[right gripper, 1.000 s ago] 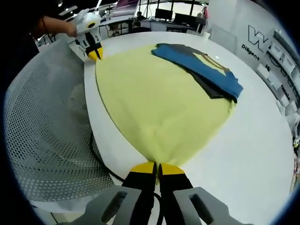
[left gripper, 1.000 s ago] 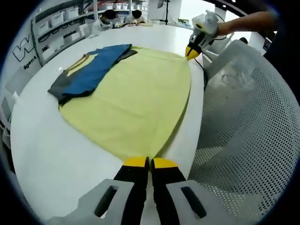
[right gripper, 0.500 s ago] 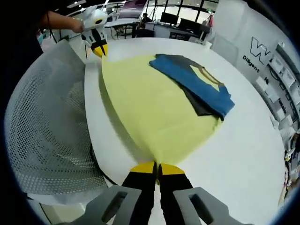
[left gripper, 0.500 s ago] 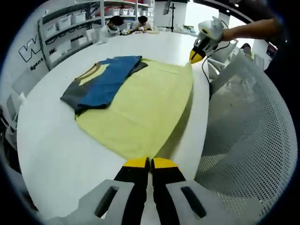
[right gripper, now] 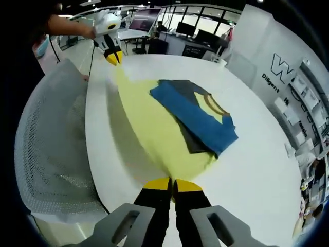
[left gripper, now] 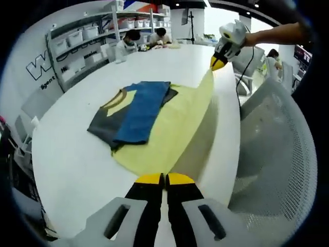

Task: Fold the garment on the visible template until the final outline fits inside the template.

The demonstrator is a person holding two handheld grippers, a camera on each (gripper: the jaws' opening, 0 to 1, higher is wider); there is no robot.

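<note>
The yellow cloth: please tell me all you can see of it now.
The yellow cloth is a plain pale-yellow sheet of soft fabric. Two of its corners are pinched: one by the left gripper, one by the right gripper, both shut on it. That held edge is lifted off the white table and casts a shadow there; the far part lies on the table. A folded blue and dark grey garment rests on it.

Folded garment [left gripper: 134, 110] on template [left gripper: 175, 131], template on table [left gripper: 72, 154]; chair [left gripper: 277, 154] beside table.
</note>
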